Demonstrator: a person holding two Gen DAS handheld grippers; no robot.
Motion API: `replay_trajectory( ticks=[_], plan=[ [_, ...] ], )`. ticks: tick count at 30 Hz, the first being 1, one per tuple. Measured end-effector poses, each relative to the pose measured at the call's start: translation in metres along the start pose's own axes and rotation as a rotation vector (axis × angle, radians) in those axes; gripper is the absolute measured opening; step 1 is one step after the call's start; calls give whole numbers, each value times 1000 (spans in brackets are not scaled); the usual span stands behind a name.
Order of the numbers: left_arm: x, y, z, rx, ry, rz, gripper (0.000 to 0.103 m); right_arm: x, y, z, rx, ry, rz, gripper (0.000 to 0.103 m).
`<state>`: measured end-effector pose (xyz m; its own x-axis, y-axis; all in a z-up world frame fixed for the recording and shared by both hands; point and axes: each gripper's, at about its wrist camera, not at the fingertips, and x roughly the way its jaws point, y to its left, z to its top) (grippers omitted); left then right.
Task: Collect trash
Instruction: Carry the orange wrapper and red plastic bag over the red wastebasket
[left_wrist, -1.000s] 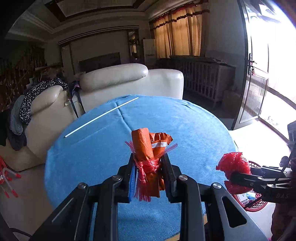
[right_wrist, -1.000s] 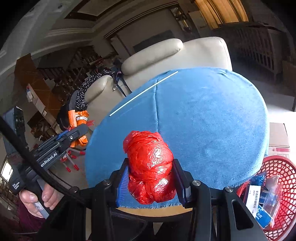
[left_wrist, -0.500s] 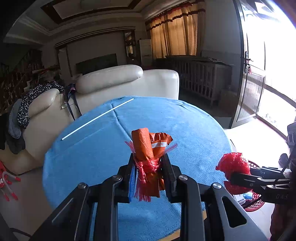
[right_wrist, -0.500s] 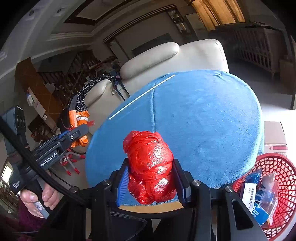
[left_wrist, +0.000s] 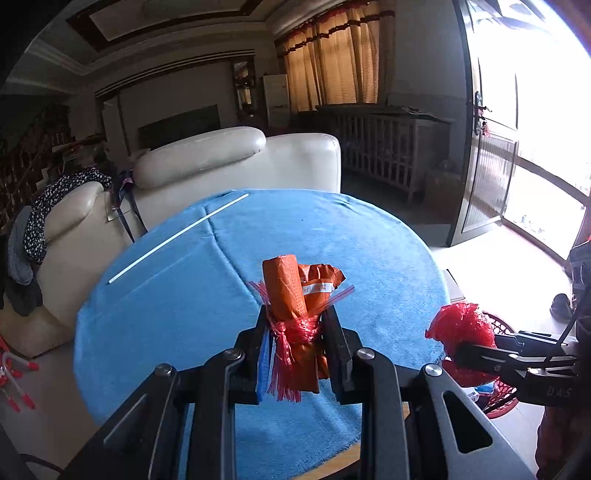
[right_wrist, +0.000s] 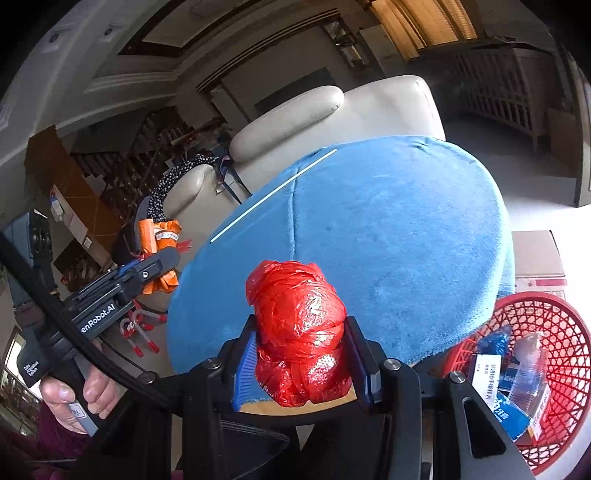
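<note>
The left gripper (left_wrist: 297, 332) had its fingers pinched on an orange wrapper bundle (left_wrist: 295, 291), a roll of orange packaging tied round the middle with red plastic strips and standing upright above the near part of the bench (left_wrist: 369, 251), which was covered in blue cloth. A white band on the wrapper carried small print, too small to read. The right gripper (right_wrist: 301, 354) had its fingers clamped on a crumpled red plastic bag (right_wrist: 299, 328), held over the bench's near edge.

In the right wrist view the body of the left gripper bore the partly visible lettering "enRobot.AI", and a smaller label sat on its handle, gripped by a hand (right_wrist: 79, 398). A thin white stick (left_wrist: 177, 232) lay on the far left part of the bench. A red mesh basket (right_wrist: 554, 332) stood low beside the bench on the right, holding a white-and-blue package with printed characters that could not be made out, and clear plastic.
</note>
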<state>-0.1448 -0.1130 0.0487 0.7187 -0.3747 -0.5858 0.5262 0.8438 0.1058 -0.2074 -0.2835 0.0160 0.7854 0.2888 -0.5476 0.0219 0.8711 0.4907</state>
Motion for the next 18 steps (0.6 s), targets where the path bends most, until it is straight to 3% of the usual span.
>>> replay_trajectory(
  ticks=[18],
  plan=[
    [1,-39,4,58,8,-55,27,-27,-34,-13,64,-28,-32,47]
  ],
)
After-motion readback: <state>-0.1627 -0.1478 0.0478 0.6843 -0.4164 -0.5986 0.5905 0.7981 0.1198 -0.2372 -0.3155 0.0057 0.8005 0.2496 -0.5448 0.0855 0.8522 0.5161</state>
